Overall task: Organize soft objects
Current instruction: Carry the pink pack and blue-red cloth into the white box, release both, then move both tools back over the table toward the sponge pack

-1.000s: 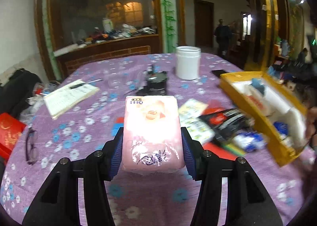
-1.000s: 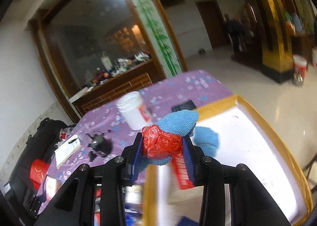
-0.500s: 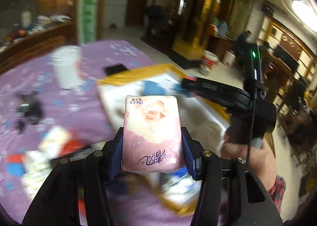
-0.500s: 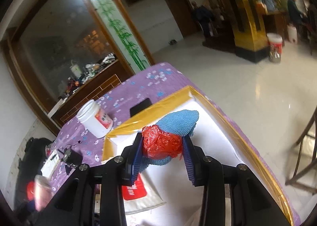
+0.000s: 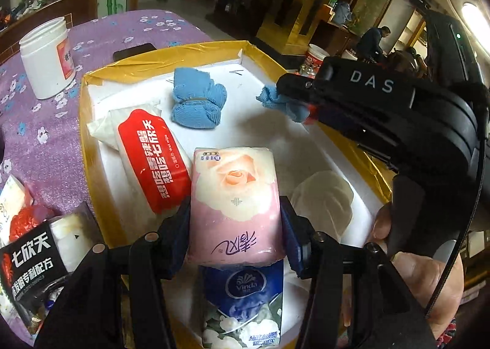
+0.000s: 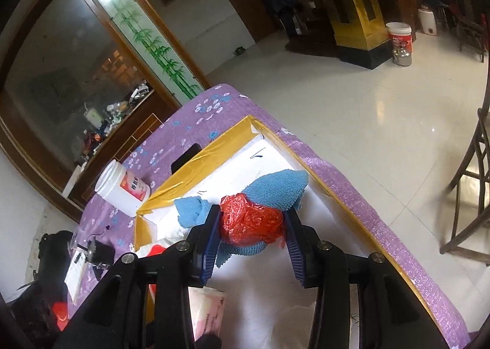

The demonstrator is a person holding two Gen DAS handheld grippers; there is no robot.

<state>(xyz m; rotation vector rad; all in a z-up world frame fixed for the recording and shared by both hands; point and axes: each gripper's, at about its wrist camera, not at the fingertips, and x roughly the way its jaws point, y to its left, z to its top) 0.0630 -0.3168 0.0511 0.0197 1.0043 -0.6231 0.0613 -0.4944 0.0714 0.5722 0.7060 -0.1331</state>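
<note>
The left gripper [image 5: 235,226] has its jaws pressed against the long sides of a pink tissue pack [image 5: 234,205], held over the near end of the yellow-rimmed white tray [image 5: 159,55] on the table. This pack is light and squashy under a slick plastic wrap; taking it across the middle of its flanks suits it, since a hard squeeze only dents it, while an end grip would let it droop or slip.

The right gripper [image 6: 251,226] has its jaws closed on a crumpled red plastic bag [image 6: 249,221] bundled with a blue cloth [image 6: 280,185], over the tray's far half. Both weigh nearly nothing and are limp; the cloth hangs loose past the jaws, and probably only the bunched middle is truly pinched. Already lying in the tray are a rolled blue towel [image 5: 197,104], a red wet-wipe pack [image 5: 153,159] and a blue Vinda tissue pack [image 5: 245,300].
</note>
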